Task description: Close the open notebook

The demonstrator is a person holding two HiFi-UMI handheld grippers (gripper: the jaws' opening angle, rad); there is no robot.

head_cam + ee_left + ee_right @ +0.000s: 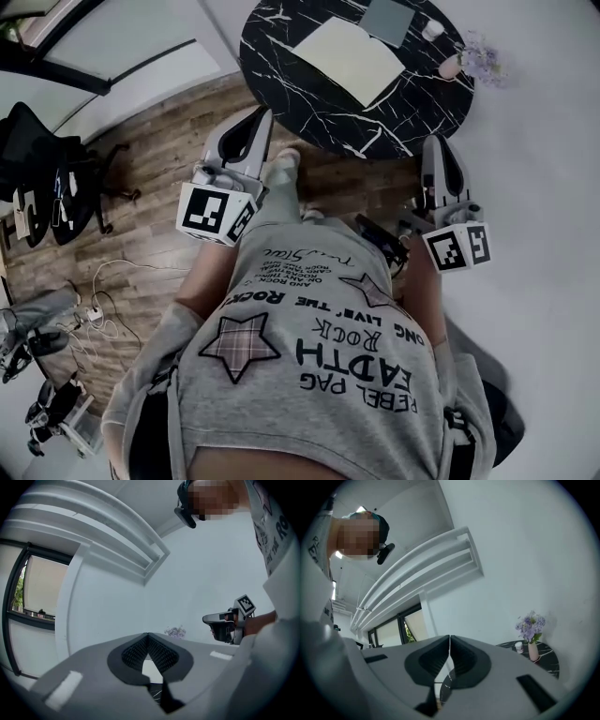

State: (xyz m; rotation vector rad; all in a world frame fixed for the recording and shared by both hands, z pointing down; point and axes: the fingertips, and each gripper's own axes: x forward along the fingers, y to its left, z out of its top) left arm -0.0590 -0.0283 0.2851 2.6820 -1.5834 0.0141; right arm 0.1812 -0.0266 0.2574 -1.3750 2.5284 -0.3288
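One round black table [309, 108] bears one open notebook [349, 58], one grey-blue pad [388, 21], one small white cup [432, 29] and one vase [451, 66] of purple flowers; two grippers show, one left gripper [264, 114] and one right gripper [433, 142].

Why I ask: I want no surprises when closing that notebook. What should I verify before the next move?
1. Notebook lies open on the table: ok.
2. Left gripper empty, jaws together: ok.
3. Right gripper empty, jaws together: ok.
4. Grippers at the notebook: not ok; both are short of it, by the table's near edge.
5. Grey book clear of the notebook's far corner: cannot tell.
6. Cup and flower vase apart from the notebook: ok.
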